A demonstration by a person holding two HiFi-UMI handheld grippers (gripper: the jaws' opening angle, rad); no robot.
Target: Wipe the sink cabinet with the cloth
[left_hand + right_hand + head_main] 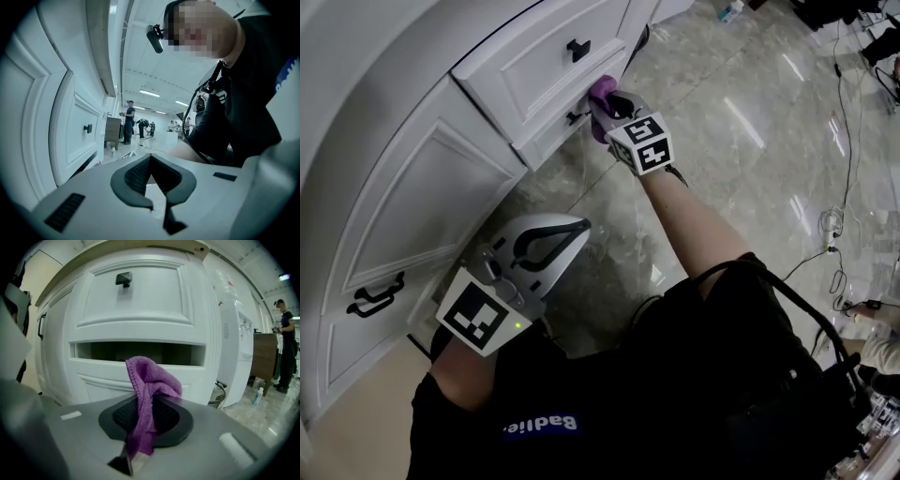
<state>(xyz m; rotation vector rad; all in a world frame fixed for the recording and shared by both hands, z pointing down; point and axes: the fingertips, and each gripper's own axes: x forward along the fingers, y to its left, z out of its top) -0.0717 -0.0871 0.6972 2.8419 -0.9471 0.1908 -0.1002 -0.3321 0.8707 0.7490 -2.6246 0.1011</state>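
Note:
The white sink cabinet (pixel 422 169) fills the left of the head view, with two stacked drawers and a door below them. My right gripper (pixel 606 101) is shut on a purple cloth (pixel 602 91) and holds it against the lower drawer's front, beside its black knob (pixel 574 118). In the right gripper view the cloth (pixel 151 380) hangs bunched between the jaws of the right gripper (pixel 146 401), just under a dark gap (pixel 140 352) between the drawers. My left gripper (pixel 579 226) is held low over the floor, shut and empty; the left gripper view shows this left gripper (pixel 151 158) with nothing between its pads.
The upper drawer has a black knob (pixel 578 49) and the door a black handle (pixel 377 295). Cables (pixel 844 225) trail over the marble floor at the right. A small bottle (pixel 257 396) stands by a brown unit (pixel 265 352). People stand far off (pixel 127 121).

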